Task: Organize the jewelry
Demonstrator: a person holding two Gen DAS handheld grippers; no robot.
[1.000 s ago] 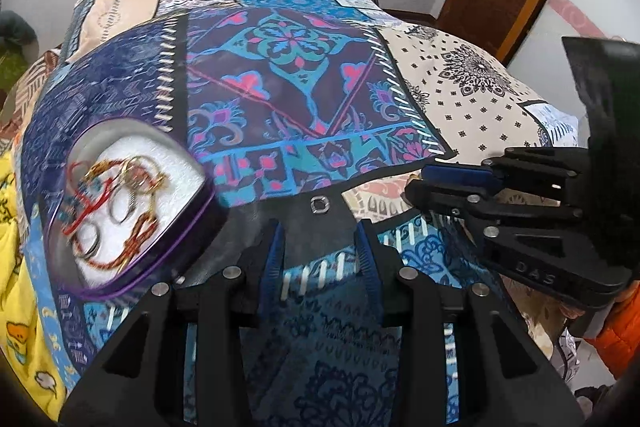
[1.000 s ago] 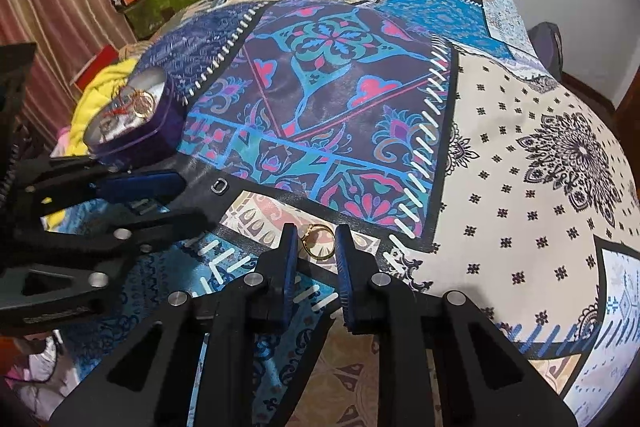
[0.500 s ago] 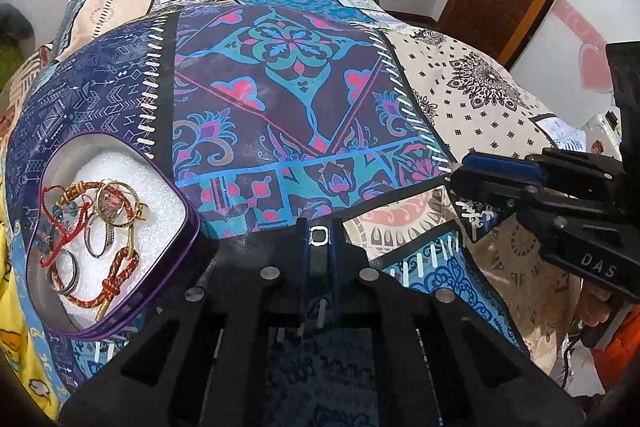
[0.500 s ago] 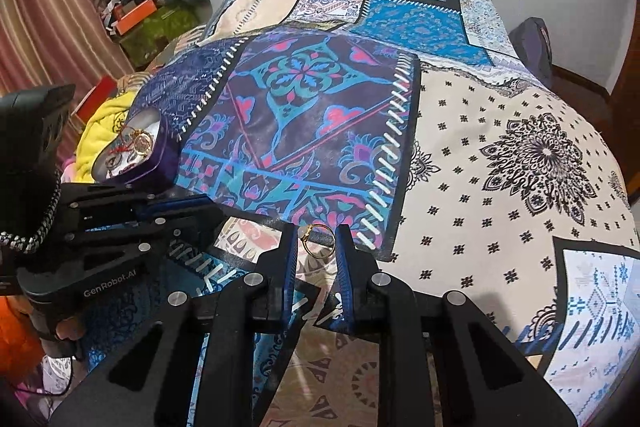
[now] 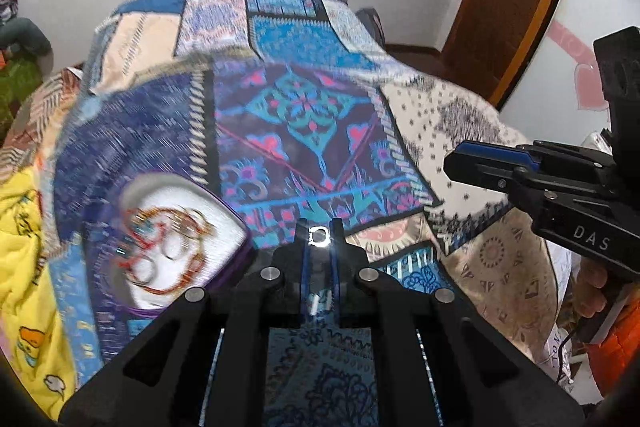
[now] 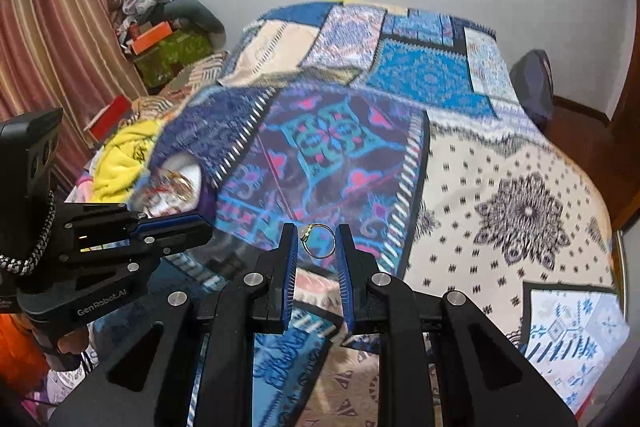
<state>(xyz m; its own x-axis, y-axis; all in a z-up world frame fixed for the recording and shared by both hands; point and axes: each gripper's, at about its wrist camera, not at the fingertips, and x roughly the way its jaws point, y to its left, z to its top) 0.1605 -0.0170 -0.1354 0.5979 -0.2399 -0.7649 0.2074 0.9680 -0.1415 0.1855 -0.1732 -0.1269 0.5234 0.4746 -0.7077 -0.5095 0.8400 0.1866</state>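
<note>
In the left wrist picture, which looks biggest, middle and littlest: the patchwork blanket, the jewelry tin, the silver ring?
1. Patchwork blanket, by far.
2. Purple-rimmed white-lined jewelry tin.
3. Small silver ring, pinched in the left tongs; tiny though nearest the camera.

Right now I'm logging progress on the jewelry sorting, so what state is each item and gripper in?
Left gripper: jaws shut on silver ring, lifted.
Right gripper: jaws shut on gold ring, lifted.
Jewelry tin: lid off, lying on the bedspread, holding bangles; blurred.
</note>
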